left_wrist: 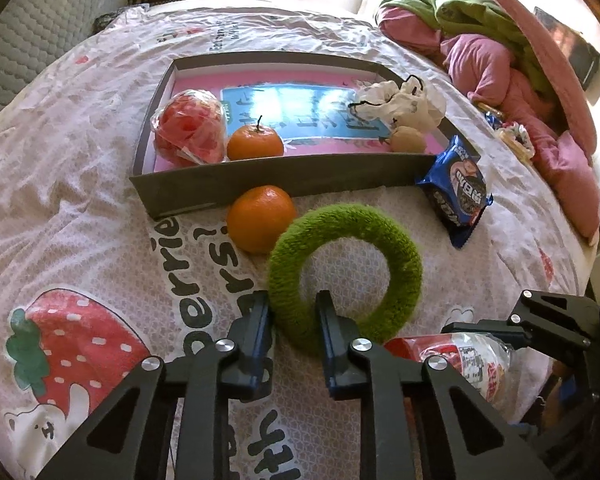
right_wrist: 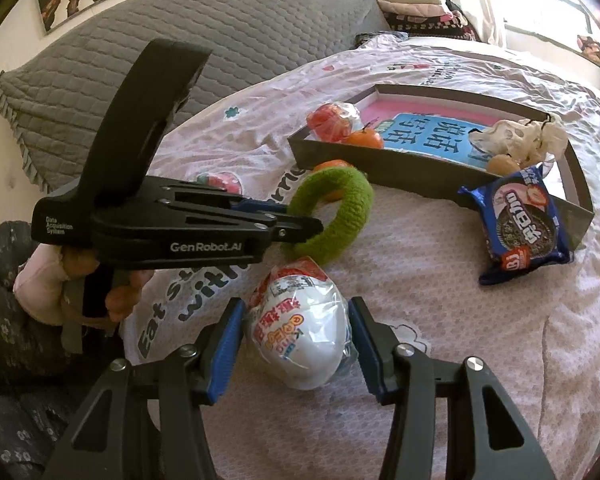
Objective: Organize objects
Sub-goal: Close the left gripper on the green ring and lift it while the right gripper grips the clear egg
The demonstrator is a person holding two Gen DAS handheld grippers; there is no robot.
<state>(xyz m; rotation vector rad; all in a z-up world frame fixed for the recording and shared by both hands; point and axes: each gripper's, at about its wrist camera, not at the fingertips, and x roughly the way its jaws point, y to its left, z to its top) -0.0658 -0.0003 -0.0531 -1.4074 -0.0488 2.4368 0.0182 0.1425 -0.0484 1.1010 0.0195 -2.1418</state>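
My left gripper (left_wrist: 293, 305) is shut on the near rim of a fuzzy green ring (left_wrist: 346, 268), which lies on the bed; the ring also shows in the right wrist view (right_wrist: 336, 210). My right gripper (right_wrist: 296, 334) is open, its blue pads on both sides of a plastic-wrapped white and red egg (right_wrist: 302, 330) without visible squeeze. The egg also shows in the left wrist view (left_wrist: 470, 358). An orange (left_wrist: 260, 218) lies beside the ring. A blue cookie packet (right_wrist: 520, 224) leans on the grey box (left_wrist: 284, 182).
The grey box (right_wrist: 396, 170) holds a red wrapped fruit (left_wrist: 190, 128), an orange (left_wrist: 255, 141), a white bag (left_wrist: 404, 104) and a small brown fruit (left_wrist: 408, 140). Pink and green bedding (left_wrist: 492, 60) lies at the right. A grey headboard (right_wrist: 220, 52) stands behind.
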